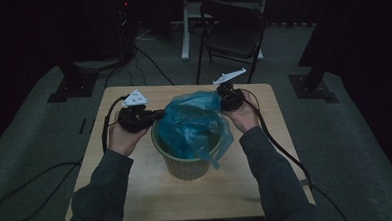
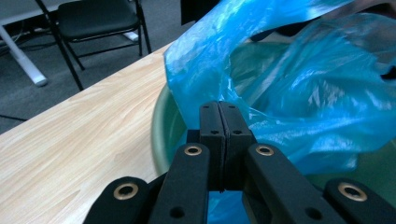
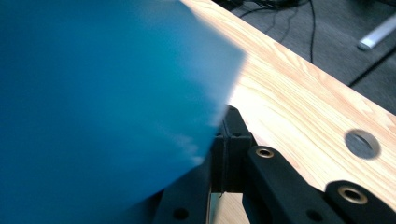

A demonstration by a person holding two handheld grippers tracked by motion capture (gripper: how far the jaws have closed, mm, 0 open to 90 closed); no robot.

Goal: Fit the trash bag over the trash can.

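One blue plastic bag (image 1: 194, 123) sat in one pale green bin (image 1: 186, 166) at the centre of the high view, on a single wooden surface (image 1: 137, 188). The bin stood upright with its mouth upward. The bag rose out of the mouth in a crumpled mound, its long axis running roughly from the lower centre of the frame toward the upper right, and one loose flap hung over the bin's rim at lower right.

There were two tools, one in each hand. The left tool (image 1: 156, 113) lay left of centre in the high view, pointing to the right at the bag's edge. In the left gripper view its jaws stood pressed together with blue film caught between them at the bag's lower rim, just above the bin's wall (image 2: 163, 135). The right tool (image 1: 222, 100) was at the upper right of the bag in the high view. In the right gripper view the bag (image 3: 107, 93) covered the left half of the frame as a blurred blue sheet, and the jaws were closed together against its edge, with the film apparently nipped between them.

One black folding chair (image 1: 233, 29) stood on the floor beyond the surface, at the top centre of the high view.
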